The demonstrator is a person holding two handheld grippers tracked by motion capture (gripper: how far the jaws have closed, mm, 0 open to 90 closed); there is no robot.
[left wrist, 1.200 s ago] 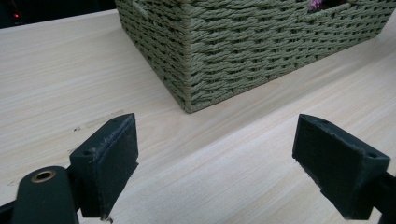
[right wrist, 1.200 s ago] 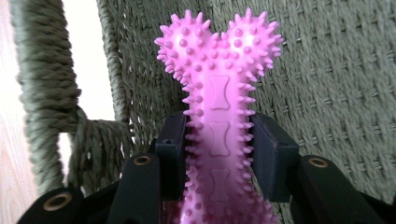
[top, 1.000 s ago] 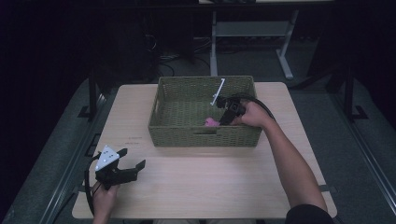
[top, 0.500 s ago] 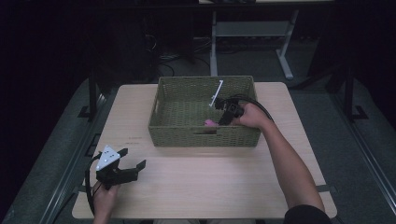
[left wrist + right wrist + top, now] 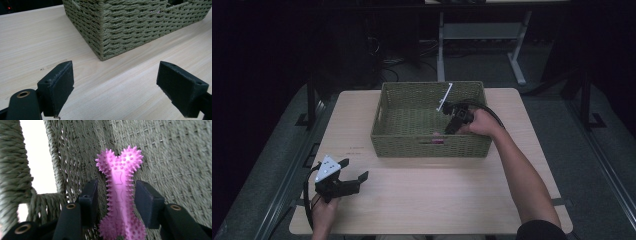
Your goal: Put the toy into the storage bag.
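Observation:
A pink spiky bone toy [image 5: 120, 187] stands between the jaws of my right gripper [image 5: 116, 188], which close on its narrow shaft. In the high view, my right gripper [image 5: 451, 127] reaches down inside the green woven basket [image 5: 412, 145], close to its front wall. A bit of the pink toy [image 5: 438, 142] shows through the handle slot there. My left gripper [image 5: 354, 169] rests near the table's front left corner. In the left gripper view, my left gripper [image 5: 115, 75] is open, with bare tabletop between its pads [image 5: 60, 85].
The basket's corner [image 5: 105, 37] stands ahead of the left gripper. The basket sits at the back middle of the light wooden table [image 5: 437, 200]. A white stick-like part [image 5: 445, 97] leans above the right gripper. Dark floor and a desk frame [image 5: 482, 35] lie beyond the table.
My right gripper has dipped a little lower and nearer the basket's front wall with the pink toy. The left gripper has stayed put.

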